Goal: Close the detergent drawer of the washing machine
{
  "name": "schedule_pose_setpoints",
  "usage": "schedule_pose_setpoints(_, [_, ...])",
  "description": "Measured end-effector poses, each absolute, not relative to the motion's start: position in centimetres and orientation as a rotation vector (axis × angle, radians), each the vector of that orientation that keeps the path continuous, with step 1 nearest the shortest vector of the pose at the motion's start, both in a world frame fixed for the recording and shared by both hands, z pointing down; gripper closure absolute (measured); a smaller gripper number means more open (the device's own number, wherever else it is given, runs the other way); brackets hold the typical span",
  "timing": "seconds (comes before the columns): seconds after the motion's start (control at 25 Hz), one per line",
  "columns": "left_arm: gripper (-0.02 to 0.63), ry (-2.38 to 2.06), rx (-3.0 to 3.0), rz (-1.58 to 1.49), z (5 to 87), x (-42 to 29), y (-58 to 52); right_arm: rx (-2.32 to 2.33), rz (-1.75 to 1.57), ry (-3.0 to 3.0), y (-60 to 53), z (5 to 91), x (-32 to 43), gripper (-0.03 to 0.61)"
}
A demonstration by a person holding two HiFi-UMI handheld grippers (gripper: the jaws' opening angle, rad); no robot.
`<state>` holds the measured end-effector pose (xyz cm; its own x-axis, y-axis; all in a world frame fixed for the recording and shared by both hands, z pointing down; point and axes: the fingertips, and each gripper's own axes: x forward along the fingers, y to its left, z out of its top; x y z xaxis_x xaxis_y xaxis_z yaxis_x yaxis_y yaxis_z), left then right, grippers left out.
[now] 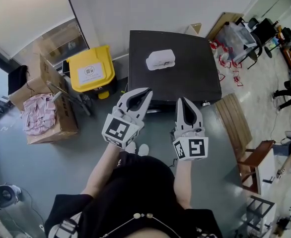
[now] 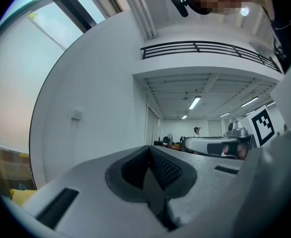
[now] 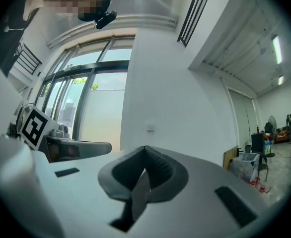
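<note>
In the head view the washing machine (image 1: 185, 53) is seen from above as a dark square top against the white wall, with a small white packet (image 1: 160, 60) lying on it. Its front face and the detergent drawer are hidden from this angle. My left gripper (image 1: 145, 92) and right gripper (image 1: 184, 101) hover side by side over the machine's front edge, both shut and empty. In the left gripper view the left gripper (image 2: 149, 150) has its jaws pressed together, pointing level at a white wall. The right gripper (image 3: 145, 150) looks the same in the right gripper view.
A yellow bin (image 1: 91, 71) stands left of the machine, with cardboard boxes (image 1: 46, 103) further left. Wooden boards (image 1: 235, 125) and a wooden stool (image 1: 257, 157) sit to the right. Bags and chairs (image 1: 245, 33) crowd the far right. A person (image 2: 196, 131) stands far off.
</note>
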<state>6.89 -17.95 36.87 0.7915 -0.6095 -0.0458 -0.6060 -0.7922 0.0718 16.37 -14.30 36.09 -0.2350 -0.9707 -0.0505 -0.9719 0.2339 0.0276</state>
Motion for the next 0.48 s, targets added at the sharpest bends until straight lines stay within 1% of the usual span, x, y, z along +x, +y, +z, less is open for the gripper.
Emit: schedule_pose_setpoints(0.48, [0.607,-1.003,2.926,-0.082,36.84,6.94,-18.63,-1.959,0.089,2.453,-14.61,36.32,16.85,0.577])
